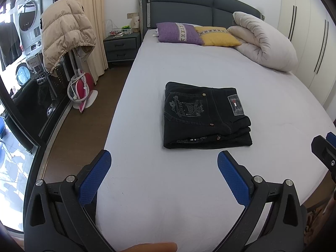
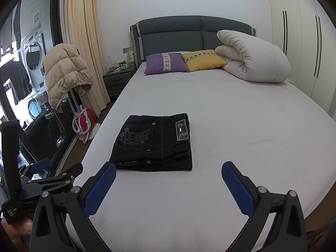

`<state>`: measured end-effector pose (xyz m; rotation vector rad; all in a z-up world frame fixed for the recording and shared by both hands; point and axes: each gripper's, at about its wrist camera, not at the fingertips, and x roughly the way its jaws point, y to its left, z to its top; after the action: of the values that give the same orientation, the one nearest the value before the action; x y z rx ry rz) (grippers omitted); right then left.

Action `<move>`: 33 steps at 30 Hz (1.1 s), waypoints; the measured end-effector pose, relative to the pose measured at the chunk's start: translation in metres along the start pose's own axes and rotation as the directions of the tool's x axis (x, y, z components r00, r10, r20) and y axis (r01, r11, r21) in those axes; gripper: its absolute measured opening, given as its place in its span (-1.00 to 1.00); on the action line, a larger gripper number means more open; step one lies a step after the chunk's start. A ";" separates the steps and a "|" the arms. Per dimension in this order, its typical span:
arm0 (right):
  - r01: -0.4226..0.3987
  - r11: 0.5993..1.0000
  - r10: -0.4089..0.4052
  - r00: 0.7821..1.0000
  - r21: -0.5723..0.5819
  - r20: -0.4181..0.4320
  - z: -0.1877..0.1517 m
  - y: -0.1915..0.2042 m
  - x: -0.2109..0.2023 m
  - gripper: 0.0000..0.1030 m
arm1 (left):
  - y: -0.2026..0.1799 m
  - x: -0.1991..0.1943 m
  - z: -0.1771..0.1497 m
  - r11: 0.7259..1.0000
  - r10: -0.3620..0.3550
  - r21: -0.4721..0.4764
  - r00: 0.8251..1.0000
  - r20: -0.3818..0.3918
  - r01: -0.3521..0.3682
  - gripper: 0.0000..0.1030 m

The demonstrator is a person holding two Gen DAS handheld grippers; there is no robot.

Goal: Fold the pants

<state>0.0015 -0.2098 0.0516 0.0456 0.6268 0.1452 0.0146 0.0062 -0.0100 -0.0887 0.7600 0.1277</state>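
Observation:
Dark jeans (image 1: 204,115) lie folded into a compact rectangle on the white bed sheet (image 1: 189,67), back pocket embroidery and a label patch facing up. They also show in the right wrist view (image 2: 154,143). My left gripper (image 1: 163,159) is open and empty, held above the sheet just in front of the jeans. My right gripper (image 2: 169,171) is open and empty, in front of and slightly right of the jeans. Neither gripper touches the jeans. The right gripper's edge shows at the far right of the left wrist view (image 1: 324,150).
A purple pillow (image 1: 178,32), a yellow pillow (image 1: 216,35) and a rolled white duvet (image 1: 264,44) lie at the head of the bed. A nightstand (image 1: 121,46), a beige jacket (image 1: 65,33) and a pink iron (image 1: 80,90) stand left of the bed. Wardrobe doors (image 1: 310,31) are on the right.

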 end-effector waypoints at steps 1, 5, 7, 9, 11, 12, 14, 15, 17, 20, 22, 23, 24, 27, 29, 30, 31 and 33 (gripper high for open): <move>0.000 1.000 0.000 1.000 0.000 -0.001 0.000 0.000 0.000 1.00 | 0.000 0.000 0.000 1.000 -0.001 0.000 1.000 -0.001 0.001 1.00; -0.001 1.000 0.001 1.000 0.000 -0.003 -0.001 0.000 0.000 1.00 | 0.000 0.001 0.000 1.000 -0.003 0.001 1.000 -0.003 0.003 1.00; -0.002 1.000 0.002 1.000 -0.001 -0.002 -0.001 0.000 0.000 1.00 | 0.001 0.002 -0.001 1.000 -0.003 0.002 1.000 -0.003 0.003 1.00; -0.002 1.000 0.002 1.000 -0.001 -0.003 -0.002 0.000 0.000 1.00 | 0.001 0.002 -0.001 1.000 -0.004 0.002 1.000 -0.004 0.004 1.00; -0.002 1.000 0.002 1.000 -0.001 -0.004 -0.002 0.000 0.000 1.00 | 0.001 0.002 -0.001 1.000 -0.003 0.002 1.000 -0.004 0.003 1.00; -0.002 1.000 0.002 1.000 -0.001 -0.005 -0.003 0.000 0.000 1.00 | 0.001 0.002 -0.001 1.000 -0.004 0.001 1.000 -0.004 0.004 1.00; -0.003 1.000 0.003 1.000 -0.001 -0.006 -0.004 0.000 0.001 1.00 | 0.001 0.002 -0.001 1.000 -0.003 0.002 1.000 -0.004 0.003 1.00; -0.003 1.000 0.003 1.000 -0.001 -0.006 -0.004 0.000 0.001 1.00 | 0.001 0.002 -0.001 1.000 -0.003 0.002 1.000 -0.004 0.003 1.00; -0.003 1.000 0.003 1.000 0.000 -0.006 -0.005 0.000 0.001 1.00 | 0.001 0.002 -0.001 1.000 -0.004 0.002 1.000 -0.004 0.004 1.00; -0.002 1.000 0.002 1.000 -0.001 -0.006 -0.004 0.000 0.001 1.00 | 0.001 0.002 -0.001 1.000 -0.004 0.002 1.000 -0.004 0.004 1.00; -0.003 1.000 0.003 1.000 -0.001 -0.006 -0.004 -0.001 0.001 1.00 | 0.001 0.002 -0.001 1.000 -0.005 0.003 1.000 -0.006 0.005 1.00; -0.003 1.000 0.003 1.000 0.000 -0.006 -0.005 -0.001 0.001 1.00 | 0.001 0.002 -0.001 1.000 -0.004 0.003 1.000 -0.006 0.004 1.00; -0.003 1.000 0.003 1.000 -0.001 -0.006 -0.004 -0.001 0.001 1.00 | 0.001 0.002 -0.002 1.000 -0.004 0.003 1.000 -0.006 0.004 1.00; -0.004 1.000 0.004 1.000 -0.001 -0.007 -0.004 -0.001 0.001 1.00 | 0.001 0.002 -0.002 1.000 -0.004 0.002 1.000 -0.006 0.004 1.00; -0.004 1.000 0.004 1.000 -0.001 -0.006 -0.003 -0.001 0.001 1.00 | 0.001 0.002 -0.002 1.000 -0.004 0.003 1.000 -0.007 0.004 1.00; -0.004 1.000 0.004 1.000 -0.001 -0.007 -0.004 -0.001 0.001 1.00 | 0.001 0.002 -0.001 1.000 -0.005 0.003 1.000 -0.007 0.005 1.00; -0.004 1.000 0.004 1.000 -0.001 -0.007 -0.004 -0.001 0.001 1.00 | 0.001 0.002 -0.001 1.000 -0.005 0.003 1.000 -0.006 0.005 1.00; -0.004 1.000 0.004 1.000 -0.001 -0.007 -0.003 -0.001 0.001 1.00 | 0.001 0.002 -0.002 1.000 -0.004 0.004 1.000 -0.007 0.004 1.00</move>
<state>0.0005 -0.2110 0.0487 0.0456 0.6338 0.1494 0.0147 0.0072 -0.0127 -0.0874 0.7669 0.1222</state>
